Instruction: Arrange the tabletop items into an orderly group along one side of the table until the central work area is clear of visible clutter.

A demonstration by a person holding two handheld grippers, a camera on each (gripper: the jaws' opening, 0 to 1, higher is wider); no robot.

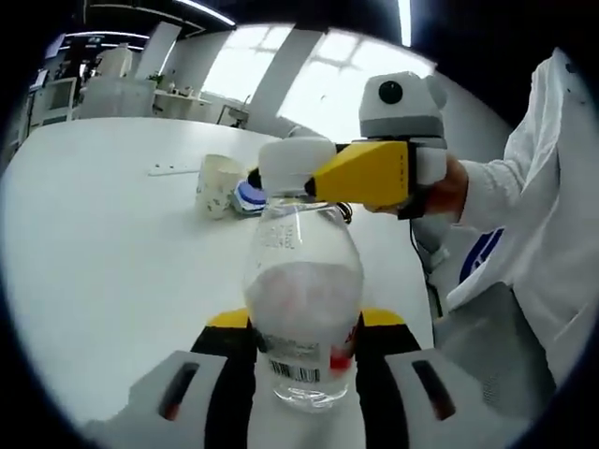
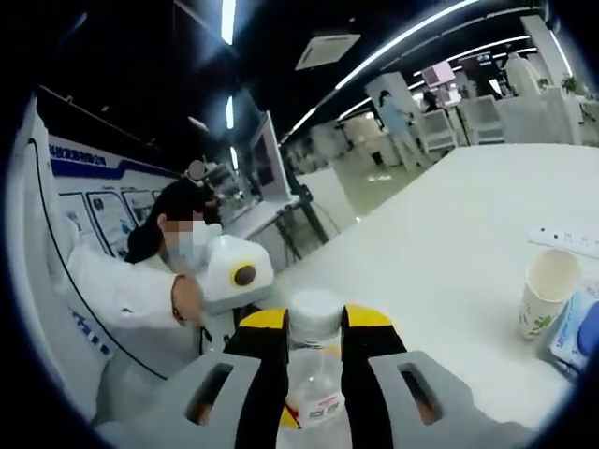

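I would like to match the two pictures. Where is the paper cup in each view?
Left gripper view: the paper cup stands left of centre on the white table, behind the clear bottle.
Right gripper view: the paper cup stands at the right edge, beside a blue packet.
Shared landmark: the clear bottle, held between the jaws in both views.

We saw a clear bottle [image 1: 304,309] with a white cap [image 2: 314,316] and a red and white label with a black barcode. The table [image 1: 103,243] was white. The paper cup [image 2: 547,292] was white with green marks. The right hand-held gripper [image 1: 257,178] was yellow and white.
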